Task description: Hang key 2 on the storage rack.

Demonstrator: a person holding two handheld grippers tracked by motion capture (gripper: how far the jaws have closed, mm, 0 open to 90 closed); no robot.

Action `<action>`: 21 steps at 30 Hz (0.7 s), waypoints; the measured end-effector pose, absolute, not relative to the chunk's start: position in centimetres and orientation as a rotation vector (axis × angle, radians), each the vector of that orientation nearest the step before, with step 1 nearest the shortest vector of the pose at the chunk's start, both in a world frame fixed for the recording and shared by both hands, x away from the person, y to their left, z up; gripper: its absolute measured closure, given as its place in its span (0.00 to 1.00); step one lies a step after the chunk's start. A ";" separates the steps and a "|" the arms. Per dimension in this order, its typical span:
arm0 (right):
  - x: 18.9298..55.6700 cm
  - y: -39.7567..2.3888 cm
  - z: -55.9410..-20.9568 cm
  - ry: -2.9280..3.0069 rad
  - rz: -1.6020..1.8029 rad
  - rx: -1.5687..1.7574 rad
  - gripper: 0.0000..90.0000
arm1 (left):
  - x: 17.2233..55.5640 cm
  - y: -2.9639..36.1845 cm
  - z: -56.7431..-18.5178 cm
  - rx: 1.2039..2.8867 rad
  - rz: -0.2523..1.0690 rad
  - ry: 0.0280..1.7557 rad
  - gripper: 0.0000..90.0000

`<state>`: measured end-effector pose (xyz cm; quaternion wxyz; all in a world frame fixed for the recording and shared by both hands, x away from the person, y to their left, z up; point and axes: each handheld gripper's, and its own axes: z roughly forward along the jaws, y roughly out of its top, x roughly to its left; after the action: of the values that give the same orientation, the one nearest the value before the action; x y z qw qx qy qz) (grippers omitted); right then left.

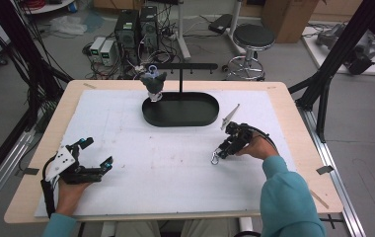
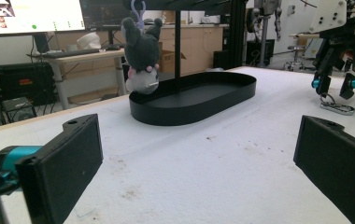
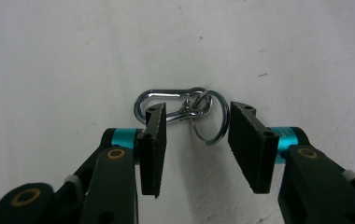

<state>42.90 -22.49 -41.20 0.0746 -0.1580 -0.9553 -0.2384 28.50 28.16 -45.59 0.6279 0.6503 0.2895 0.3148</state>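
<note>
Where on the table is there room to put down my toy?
The big white mat is bare between the left gripper and the right gripper, below the black tray. It is crowded at the tray, where the plush hangs, and at the right gripper, over the key clip.

Grey floor (image 1: 294,69) all around a light wooden table (image 1: 304,143) topped with a white mat (image 1: 126,133). Behind it, 2 dark computer towers (image 1: 137,27) sit among tangled cables (image 1: 163,49), with 2 small white boxes (image 1: 102,49) beside them. A black round stool (image 1: 253,37) on a chrome base stands to the right, a cardboard box (image 1: 289,17) past it. Black frame struts (image 1: 341,49) slant down on both sides. From the left gripper view, a lit monitor (image 2: 35,16) glows over a wooden desk (image 2: 87,56), with wooden cabinets (image 2: 199,42) along the back.
</note>
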 end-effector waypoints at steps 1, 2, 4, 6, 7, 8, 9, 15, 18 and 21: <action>42.9 -22.5 -41.2 -2.866 -0.712 -0.472 0.66 | 28.5 28.2 -45.6 1.491 0.721 0.664 0.02; 42.9 -22.4 -41.3 -2.860 -0.710 -0.469 0.67 | 28.5 28.2 -45.6 1.492 0.722 0.663 0.02; 42.9 -22.4 -41.3 -2.859 -0.712 -0.468 0.70 | 28.5 28.2 -45.6 1.490 0.721 0.663 0.02; 42.9 -22.4 -41.3 -2.864 -0.722 -0.461 0.72 | 28.5 28.2 -45.6 1.491 0.720 0.663 0.02; 42.9 -22.5 -41.2 -2.857 -0.722 -0.463 0.74 | 28.5 28.2 -45.6 1.491 0.722 0.664 0.02; 42.9 -22.5 -41.2 -2.861 -0.726 -0.459 0.74 | 28.5 28.2 -45.6 1.491 0.722 0.664 0.02; 42.9 -22.5 -41.2 -2.862 -0.725 -0.458 0.75 | 28.5 28.2 -45.6 1.491 0.722 0.664 0.02; 42.8 -22.4 -41.1 -2.866 -0.724 -0.447 0.82 | 28.5 28.2 -45.6 1.490 0.723 0.662 0.02; 42.8 -22.5 -41.0 -2.869 -0.720 -0.447 0.84 | 28.5 28.2 -45.6 1.491 0.723 0.662 0.02; 42.8 -22.5 -41.0 -2.874 -0.726 -0.436 0.87 | 28.5 28.2 -45.6 1.490 0.725 0.662 0.02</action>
<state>42.79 -22.53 -40.96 0.0724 -0.1451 -0.9567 -0.2418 28.47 28.18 -45.59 0.6278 0.6501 0.2888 0.3161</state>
